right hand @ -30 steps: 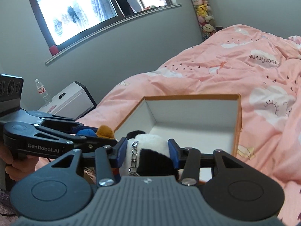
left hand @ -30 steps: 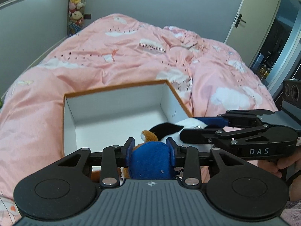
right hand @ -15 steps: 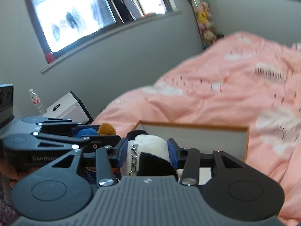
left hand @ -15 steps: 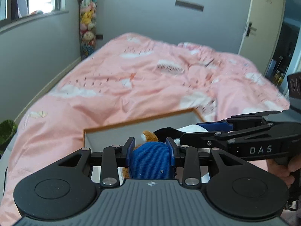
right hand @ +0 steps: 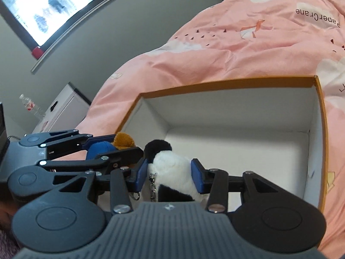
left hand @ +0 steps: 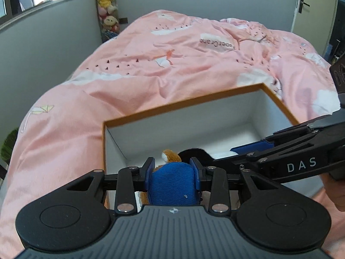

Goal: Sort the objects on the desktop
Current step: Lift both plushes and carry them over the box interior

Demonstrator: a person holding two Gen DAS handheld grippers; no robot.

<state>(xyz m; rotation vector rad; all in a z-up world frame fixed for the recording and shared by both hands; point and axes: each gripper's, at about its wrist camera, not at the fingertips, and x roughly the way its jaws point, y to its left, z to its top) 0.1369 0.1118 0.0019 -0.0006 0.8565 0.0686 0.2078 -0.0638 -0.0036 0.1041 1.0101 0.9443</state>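
Note:
My left gripper (left hand: 172, 170) is shut on a blue and brown plush toy (left hand: 173, 183), held over the near edge of an open white box with an orange rim (left hand: 183, 105). My right gripper (right hand: 170, 177) is shut on a black and white plush toy (right hand: 172, 170) with a small metal chain, held over the box's near left corner (right hand: 226, 84). The right gripper also shows in the left wrist view (left hand: 254, 149), and the left gripper in the right wrist view (right hand: 103, 142). The two grippers sit side by side. The box's inside looks bare.
The box rests on a bed with a pink quilt (left hand: 172, 60). A grey wall with a window (right hand: 54, 10) runs along the left. A white cabinet (right hand: 62, 110) with a water bottle (right hand: 28, 105) stands beside the bed. Stuffed toys (left hand: 106, 6) hang in the corner.
Both grippers have tipped downward over the box after a brief upward tilt, so its inside shows again. Both keep hold of their plush toys.

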